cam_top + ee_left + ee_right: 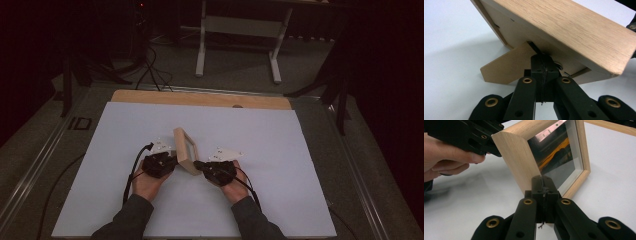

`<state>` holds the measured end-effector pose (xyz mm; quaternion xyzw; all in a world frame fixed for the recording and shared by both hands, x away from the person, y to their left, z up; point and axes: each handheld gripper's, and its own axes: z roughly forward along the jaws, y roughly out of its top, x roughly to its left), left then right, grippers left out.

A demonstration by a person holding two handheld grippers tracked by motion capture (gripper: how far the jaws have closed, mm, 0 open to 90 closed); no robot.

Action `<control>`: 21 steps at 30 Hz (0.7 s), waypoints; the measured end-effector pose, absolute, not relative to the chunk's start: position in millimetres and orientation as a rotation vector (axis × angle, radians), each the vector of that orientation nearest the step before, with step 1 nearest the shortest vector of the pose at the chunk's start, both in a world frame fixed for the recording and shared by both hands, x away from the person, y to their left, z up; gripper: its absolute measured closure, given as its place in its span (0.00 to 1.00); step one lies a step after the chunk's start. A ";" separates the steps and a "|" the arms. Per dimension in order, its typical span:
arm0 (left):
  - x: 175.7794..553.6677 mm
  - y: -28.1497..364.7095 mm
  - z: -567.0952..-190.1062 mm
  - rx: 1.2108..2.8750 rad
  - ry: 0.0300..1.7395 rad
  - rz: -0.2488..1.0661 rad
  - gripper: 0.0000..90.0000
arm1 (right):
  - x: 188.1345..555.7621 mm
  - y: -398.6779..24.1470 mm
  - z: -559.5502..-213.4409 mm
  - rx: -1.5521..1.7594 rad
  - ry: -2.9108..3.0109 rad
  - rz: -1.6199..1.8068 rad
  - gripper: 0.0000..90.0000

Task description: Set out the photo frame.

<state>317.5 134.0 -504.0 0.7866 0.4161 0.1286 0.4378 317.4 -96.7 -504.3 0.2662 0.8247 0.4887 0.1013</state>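
Observation:
A light wooden picture frame (184,150) stands tilted on the white board (280,150), propped on its fold-out back stand (509,66). My left gripper (172,159) is behind the frame (574,32) with its jaws shut. The left gripper's tips (543,58) rest against the back where the stand hinges, beside a thin dark strip; I cannot tell if it is pinched. My right gripper (197,164) is shut at the front. Its tips (544,181) touch the frame's lower edge (521,152) below the glass (559,155). The left gripper (469,135) and its hand (446,157) are beyond.
The white board lies on a wooden tabletop (200,98) whose far edge shows. Behind it a white desk frame (237,30) stands on the dark floor, with cables (150,70) and dark stands at the sides. Bare white board surrounds the frame.

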 end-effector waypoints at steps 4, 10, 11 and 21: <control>317.9 135.1 -504.2 1.955 1.035 0.320 0.99 | 316.8 -95.0 -504.5 0.784 2.433 1.445 1.00; 318.2 136.4 -504.6 1.954 1.033 0.323 0.99 | 315.9 -92.5 -504.6 0.774 2.433 1.442 1.00; 318.2 136.4 -504.6 1.954 1.033 0.323 0.99 | 315.9 -92.2 -504.7 0.773 2.433 1.442 1.00; 318.8 144.2 -504.9 1.926 1.062 0.344 0.85 | 314.1 -90.9 -503.9 0.749 2.427 1.402 0.96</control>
